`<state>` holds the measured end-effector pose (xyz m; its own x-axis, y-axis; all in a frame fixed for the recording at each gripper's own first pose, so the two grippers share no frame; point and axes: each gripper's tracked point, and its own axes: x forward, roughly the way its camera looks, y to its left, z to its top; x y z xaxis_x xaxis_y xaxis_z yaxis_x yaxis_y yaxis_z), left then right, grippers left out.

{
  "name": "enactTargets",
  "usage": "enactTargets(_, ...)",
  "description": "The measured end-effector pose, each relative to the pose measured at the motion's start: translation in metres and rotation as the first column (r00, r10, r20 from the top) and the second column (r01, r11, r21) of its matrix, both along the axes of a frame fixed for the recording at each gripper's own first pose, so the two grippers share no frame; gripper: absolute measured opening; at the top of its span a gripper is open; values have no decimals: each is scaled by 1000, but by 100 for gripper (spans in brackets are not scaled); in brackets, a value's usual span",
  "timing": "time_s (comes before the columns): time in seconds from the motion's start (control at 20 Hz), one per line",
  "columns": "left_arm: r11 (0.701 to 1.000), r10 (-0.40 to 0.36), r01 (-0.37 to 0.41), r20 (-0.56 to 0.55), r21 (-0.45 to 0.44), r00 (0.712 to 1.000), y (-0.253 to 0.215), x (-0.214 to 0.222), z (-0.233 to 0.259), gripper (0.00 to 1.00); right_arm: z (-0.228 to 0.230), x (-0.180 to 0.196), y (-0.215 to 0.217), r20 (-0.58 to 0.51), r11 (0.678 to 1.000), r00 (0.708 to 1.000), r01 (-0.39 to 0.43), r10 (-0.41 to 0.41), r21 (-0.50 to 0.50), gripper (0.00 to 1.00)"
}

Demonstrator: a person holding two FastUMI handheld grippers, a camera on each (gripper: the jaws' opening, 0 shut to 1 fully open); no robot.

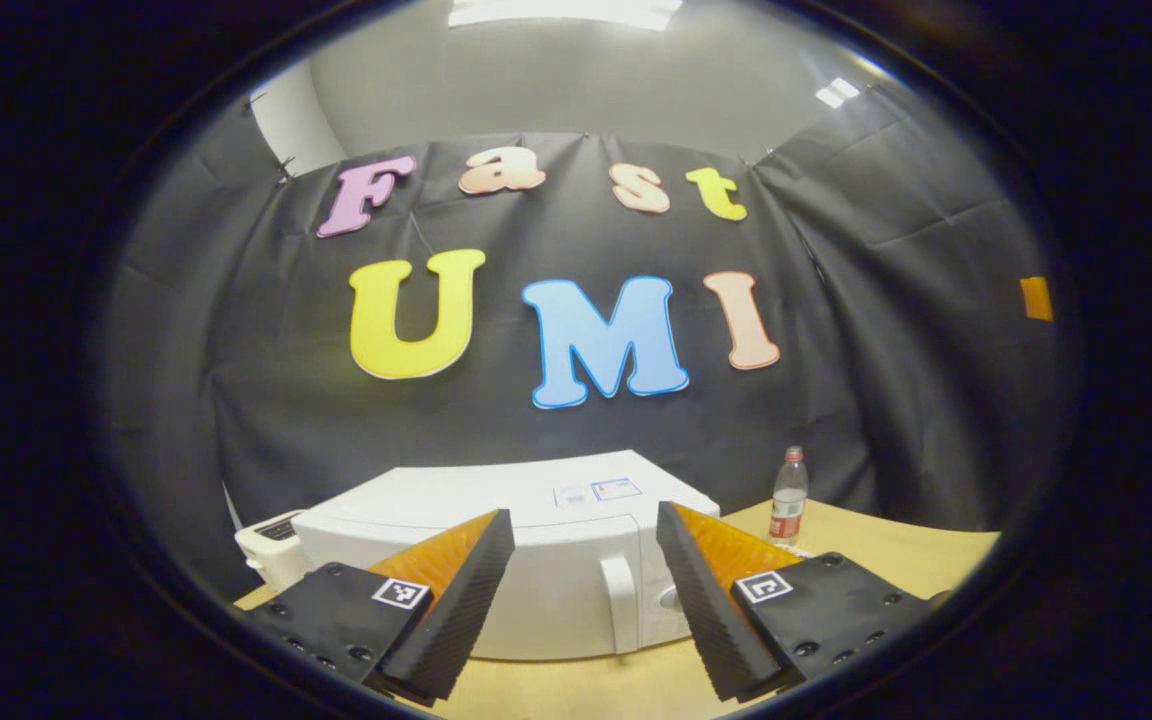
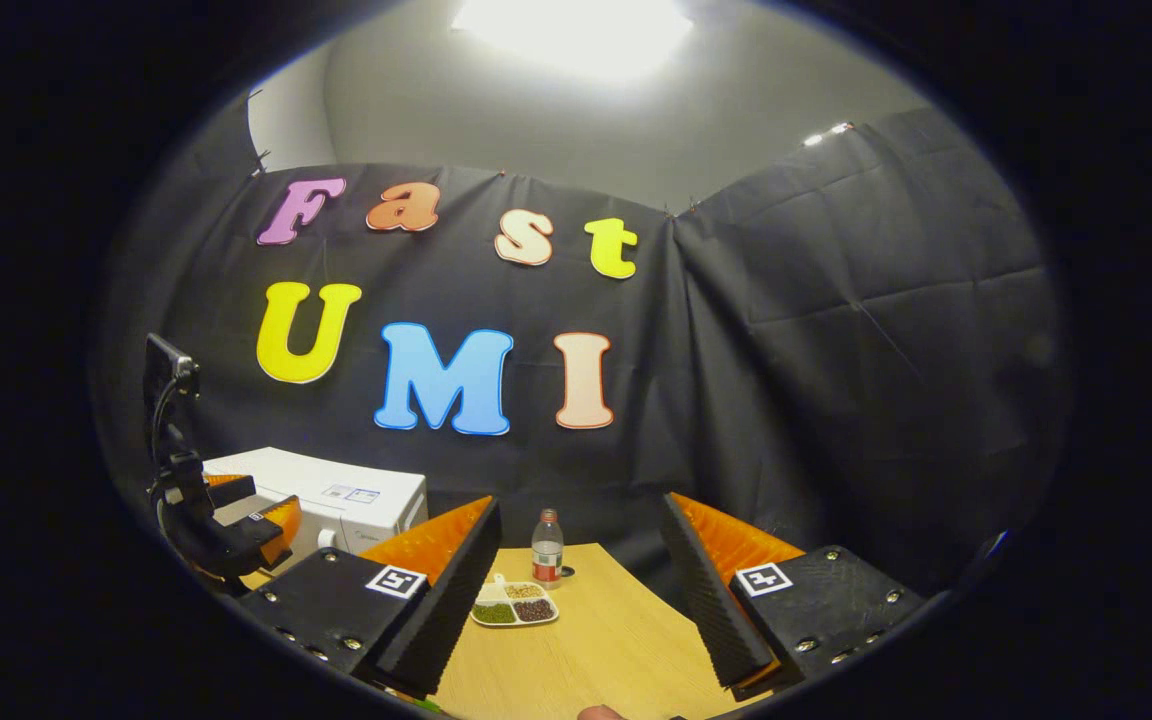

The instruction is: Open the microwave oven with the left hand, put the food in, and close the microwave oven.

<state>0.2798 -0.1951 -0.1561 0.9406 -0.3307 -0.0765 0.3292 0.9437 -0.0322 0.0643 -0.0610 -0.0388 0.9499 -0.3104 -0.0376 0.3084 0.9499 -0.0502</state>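
Both grippers' fingers apart | microwave [image 1: 536, 560] door closed; food tray [image 2: 514, 604] on table [image 2: 606, 640]

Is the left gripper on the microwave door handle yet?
Apart. In the left gripper view the left gripper is open, short of the microwave; the handle shows untouched between its fingers.

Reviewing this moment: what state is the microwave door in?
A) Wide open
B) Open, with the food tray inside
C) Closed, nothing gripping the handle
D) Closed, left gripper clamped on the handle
C: the microwave door sits flush, its handle free between the open fingers of the left gripper, short of it.
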Motion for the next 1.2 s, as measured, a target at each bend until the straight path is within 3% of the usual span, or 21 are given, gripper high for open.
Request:
enactTargets(0.15, 999, -34, 35, -50, 27, 998, -16, 18, -38, 99, -4, -3, -6, -26, 999, 998, 48, -49, -19, 96)
enactTargets(0.25, 998, -49, 52, -98, 36, 994, -24, 25, -64, 91, -7, -5, -9, -45, 997, 996, 76, -77, -31, 96)
enactTargets(0.3, 998, -53, 58, -125, 35, 991, -28, 29, -76, 99, -9, -6, -11, -55, 995, 994, 88, -90, -37, 96)
enactTargets(0.6, 996, -63, 75, -232, 45, 971, -44, 39, -130, 77, -8, -12, -17, -82, 989, 988, 123, -130, -83, 97)
enactTargets(0.65, 996, -68, 81, -240, 46, 969, -46, 40, -133, 59, -8, -12, -18, -86, 988, 987, 124, -132, -89, 97)
enactTargets(0.7, 995, -79, 92, -243, 40, 967, -49, 39, -133, 59, -8, -14, -18, -88, 988, 987, 127, -135, -92, 96)
enactTargets(1.0, 995, -60, 78, -265, 57, 962, -53, 38, -131, 26, -6, -24, -18, -101, 989, 988, 108, -118, -97, 96)
enactTargets(1.05, 997, -58, 72, -271, 42, 961, -51, 36, -131, 16, -6, -27, -16, -101, 991, 989, 95, -104, -96, 96)
enactTargets(1.2, 999, -39, 47, -307, 18, 951, -43, 20, -133, 13, -3, -33, -16, -89, 993, 993, 62, -71, -96, 96)
